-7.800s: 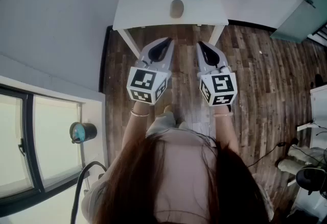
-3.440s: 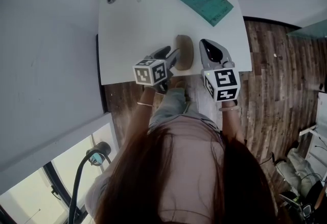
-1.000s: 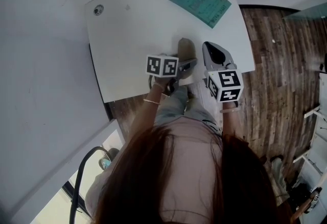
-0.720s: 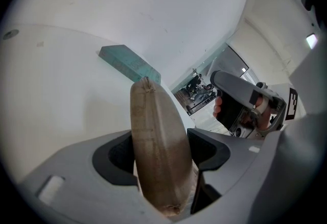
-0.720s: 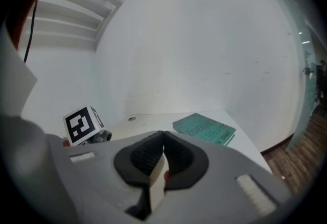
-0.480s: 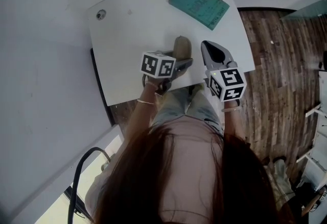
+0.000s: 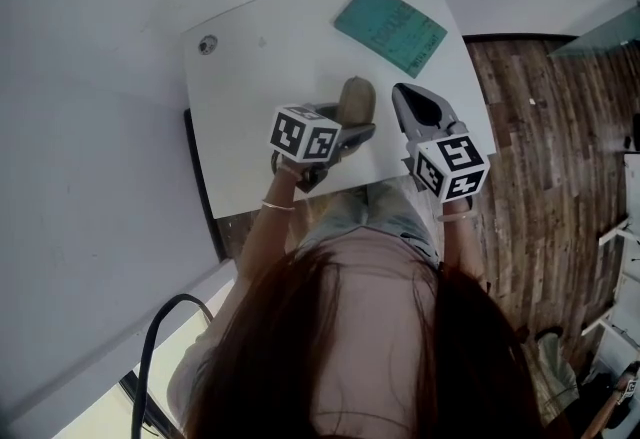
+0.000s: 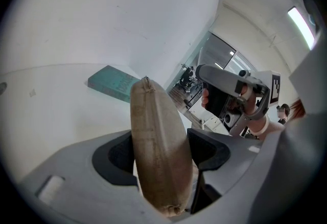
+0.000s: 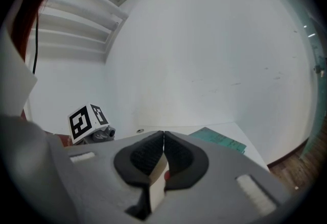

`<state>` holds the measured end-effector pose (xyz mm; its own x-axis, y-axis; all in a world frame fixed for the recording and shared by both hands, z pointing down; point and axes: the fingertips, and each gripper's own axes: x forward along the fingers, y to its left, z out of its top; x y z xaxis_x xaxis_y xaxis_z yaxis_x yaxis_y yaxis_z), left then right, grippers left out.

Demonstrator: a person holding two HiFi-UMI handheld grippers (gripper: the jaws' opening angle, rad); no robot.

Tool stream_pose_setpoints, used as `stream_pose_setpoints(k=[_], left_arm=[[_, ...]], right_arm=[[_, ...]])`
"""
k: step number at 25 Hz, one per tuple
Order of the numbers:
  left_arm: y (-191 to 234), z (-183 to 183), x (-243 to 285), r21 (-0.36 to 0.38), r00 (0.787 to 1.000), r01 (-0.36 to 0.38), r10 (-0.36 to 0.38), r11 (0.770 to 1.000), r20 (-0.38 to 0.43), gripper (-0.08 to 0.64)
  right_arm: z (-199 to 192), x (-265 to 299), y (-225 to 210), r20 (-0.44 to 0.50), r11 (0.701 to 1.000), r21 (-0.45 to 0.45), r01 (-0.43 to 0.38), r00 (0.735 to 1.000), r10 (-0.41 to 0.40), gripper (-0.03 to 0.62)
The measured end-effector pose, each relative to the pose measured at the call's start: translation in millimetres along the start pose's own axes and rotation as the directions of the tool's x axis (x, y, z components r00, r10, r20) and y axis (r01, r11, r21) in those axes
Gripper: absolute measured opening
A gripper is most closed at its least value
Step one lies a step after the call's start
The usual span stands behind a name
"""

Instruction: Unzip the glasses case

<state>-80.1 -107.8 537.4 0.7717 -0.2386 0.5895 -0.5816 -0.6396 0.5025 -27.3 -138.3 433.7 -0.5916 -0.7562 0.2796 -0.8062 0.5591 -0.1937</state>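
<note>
The left gripper's (image 7: 352, 135) jaws are clamped on the near end of the tan, oval fabric glasses case (image 8: 152, 126), one pad on each broad side. The case stands on edge and juts forward past the jaws, over the white bench (image 7: 260, 87). The right gripper's (image 9: 163, 139) jaws are pressed together, empty, just right of the case and apart from it. A teal book (image 7: 390, 27) lies farther back on the bench.

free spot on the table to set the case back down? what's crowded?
Biggest bare patch: left half of the table, from the round hole at the far corner to the near edge. Narrow strip between teal book and glasses case. Crowded: near-right part, where the left gripper clamps the case beside the shut right gripper.
</note>
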Motion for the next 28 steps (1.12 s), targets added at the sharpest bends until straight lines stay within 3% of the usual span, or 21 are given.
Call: stream_pose_setpoints(k=[6,8,13,19,28], left_arm=[[-2.4,23.4,-10.3,0.111,1.000,0.002,-0.001,0.994,-0.005,0.310],[-4.7,31.3,-13.7,0.138,1.000,0.014,-0.014,0.990,-0.001,0.310],[-17.2,51.8,-23.4,0.226,0.998,0.060,-0.065,0.972,0.016,0.310],[-34.9,64.7,-31.2,0.368,0.994,0.106,-0.106,0.924,-0.021,0.310],[-68.0,81.9,-31.5,0.498,0.980,0.184,-0.197,0.847,-0.028,0.310]], right_arm=[[19.0,4.7,1.2,0.032,0.996,0.000,-0.087,0.996,0.087,0.005],[25.5,6.3,3.1,0.037,0.992,0.003,-0.126,0.991,0.126,0.038],[43.6,7.0,3.6,0.065,0.978,0.022,-0.207,0.977,0.205,0.039],[65.2,3.7,1.5,0.096,0.950,0.038,-0.311,0.947,0.306,0.052],[82.5,-9.0,-5.2,0.113,0.896,0.043,-0.442,0.893,0.435,0.078]])
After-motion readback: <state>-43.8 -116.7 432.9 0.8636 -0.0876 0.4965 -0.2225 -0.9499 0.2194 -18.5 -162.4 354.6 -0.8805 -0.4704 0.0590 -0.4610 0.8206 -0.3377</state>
